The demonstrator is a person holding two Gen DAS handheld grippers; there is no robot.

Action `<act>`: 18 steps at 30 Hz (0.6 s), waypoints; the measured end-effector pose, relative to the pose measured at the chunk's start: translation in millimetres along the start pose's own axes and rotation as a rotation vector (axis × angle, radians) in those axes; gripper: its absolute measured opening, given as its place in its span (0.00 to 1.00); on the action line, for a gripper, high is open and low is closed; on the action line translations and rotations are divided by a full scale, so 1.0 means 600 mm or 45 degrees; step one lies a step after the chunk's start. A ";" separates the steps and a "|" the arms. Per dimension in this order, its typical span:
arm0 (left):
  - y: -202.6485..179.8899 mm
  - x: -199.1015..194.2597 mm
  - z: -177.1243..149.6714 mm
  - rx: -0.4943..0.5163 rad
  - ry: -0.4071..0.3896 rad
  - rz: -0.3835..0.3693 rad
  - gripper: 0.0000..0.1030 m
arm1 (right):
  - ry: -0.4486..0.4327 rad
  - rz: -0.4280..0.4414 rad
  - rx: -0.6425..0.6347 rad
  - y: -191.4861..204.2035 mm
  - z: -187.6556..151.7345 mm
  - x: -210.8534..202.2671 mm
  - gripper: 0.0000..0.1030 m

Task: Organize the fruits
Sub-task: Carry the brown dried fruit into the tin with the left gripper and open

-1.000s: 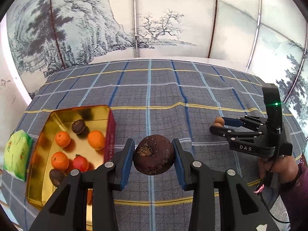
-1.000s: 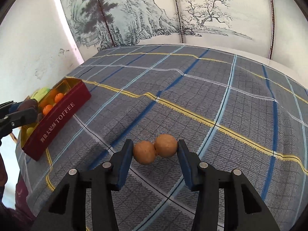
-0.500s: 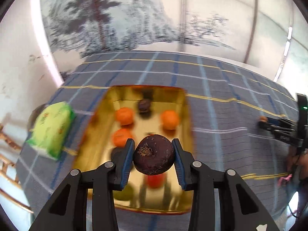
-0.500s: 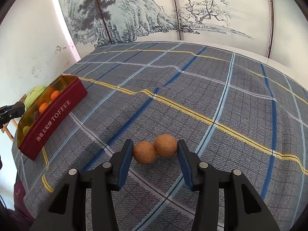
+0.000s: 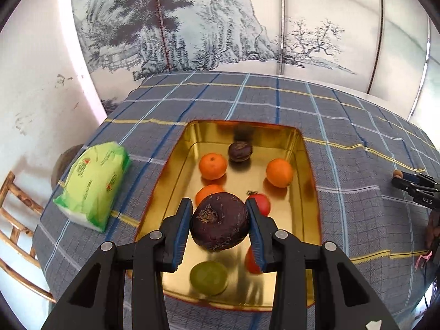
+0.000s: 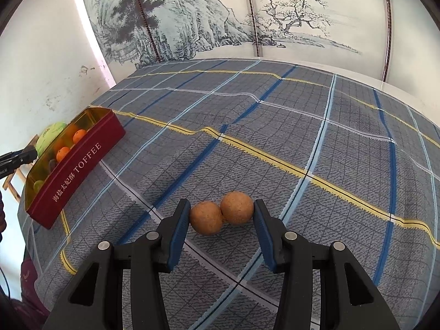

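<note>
Your left gripper is clamped on a dark purple, rough-skinned round fruit, both blue pads pressed to its sides, and you hold it above the near half of the gold-lined rectangular tin with red outer walls marked TOFFEE. Use that tin as your reference. Inside it lie three orange mandarins, a smaller dark purple fruit toward the far end, red tomato-like fruits just past your right pad, and a green round fruit at the near end. A green plastic packet lies on the grey plaid tablecloth just left of the tin.

Well to the right of the tin, your right gripper brackets a pair of small tan, speckled round fruits resting on the cloth and touching each other. The left pad meets the nearer one; whether the right pad presses the other, I cannot tell.
</note>
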State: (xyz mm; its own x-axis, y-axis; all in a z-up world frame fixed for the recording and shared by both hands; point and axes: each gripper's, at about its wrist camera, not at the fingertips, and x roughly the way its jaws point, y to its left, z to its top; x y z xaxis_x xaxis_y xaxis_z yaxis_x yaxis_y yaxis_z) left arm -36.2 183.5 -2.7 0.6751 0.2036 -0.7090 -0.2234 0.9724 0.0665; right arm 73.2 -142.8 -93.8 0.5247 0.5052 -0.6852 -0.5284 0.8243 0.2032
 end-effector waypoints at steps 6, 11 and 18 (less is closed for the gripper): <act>-0.020 0.026 0.029 0.023 0.000 -0.037 0.35 | 0.001 -0.001 0.000 -0.001 0.000 0.001 0.46; -0.023 0.061 0.055 0.003 0.029 -0.053 0.35 | 0.001 0.000 0.001 -0.002 0.000 0.001 0.46; -0.023 0.088 0.067 0.005 0.049 -0.039 0.35 | 0.010 -0.007 0.007 -0.004 -0.002 0.005 0.46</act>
State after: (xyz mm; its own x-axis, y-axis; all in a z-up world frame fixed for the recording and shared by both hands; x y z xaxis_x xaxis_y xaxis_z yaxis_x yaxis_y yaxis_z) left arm 30.9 185.2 -13.0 0.6538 0.1693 -0.7375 -0.2000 0.9786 0.0473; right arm 75.2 -143.3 -97.0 0.5224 0.4987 -0.6917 -0.5216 0.8286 0.2034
